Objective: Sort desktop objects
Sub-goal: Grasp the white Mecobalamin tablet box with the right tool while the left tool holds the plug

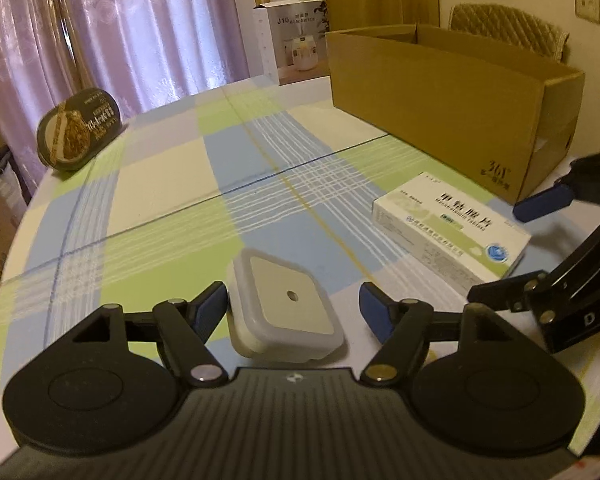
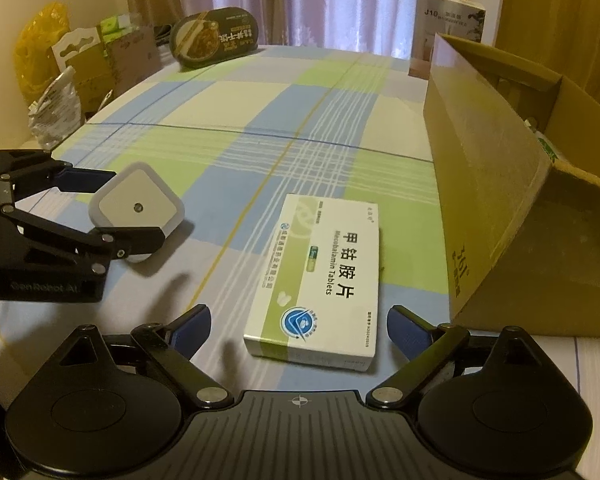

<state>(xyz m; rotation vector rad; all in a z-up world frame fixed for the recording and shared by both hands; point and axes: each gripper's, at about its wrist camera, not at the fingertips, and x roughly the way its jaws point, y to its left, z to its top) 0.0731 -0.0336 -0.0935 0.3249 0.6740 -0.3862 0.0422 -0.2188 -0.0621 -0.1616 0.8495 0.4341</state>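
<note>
A white square night-light (image 1: pixel 284 308) lies on the checked tablecloth between the fingers of my left gripper (image 1: pixel 294 312), which is open; the left pad (image 1: pixel 210 308) is at its edge and the right pad stands apart. The right wrist view shows this night-light (image 2: pixel 136 204) inside the left gripper (image 2: pixel 116 208). A white and green tablet box (image 2: pixel 320 280) lies flat between the fingers of my open right gripper (image 2: pixel 300 330), touching neither. From the left wrist view, the tablet box (image 1: pixel 448 228) has the right gripper (image 1: pixel 500 252) around its right end.
An open cardboard box (image 1: pixel 440 112) (image 2: pixel 492 184) stands right of the tablet box, with a green and white item (image 2: pixel 548 148) inside. A dark oval food tub (image 2: pixel 216 36) and a humidifier carton (image 2: pixel 444 28) stand at the far edge. Bags and cartons (image 2: pixel 80 64) crowd the table's left side.
</note>
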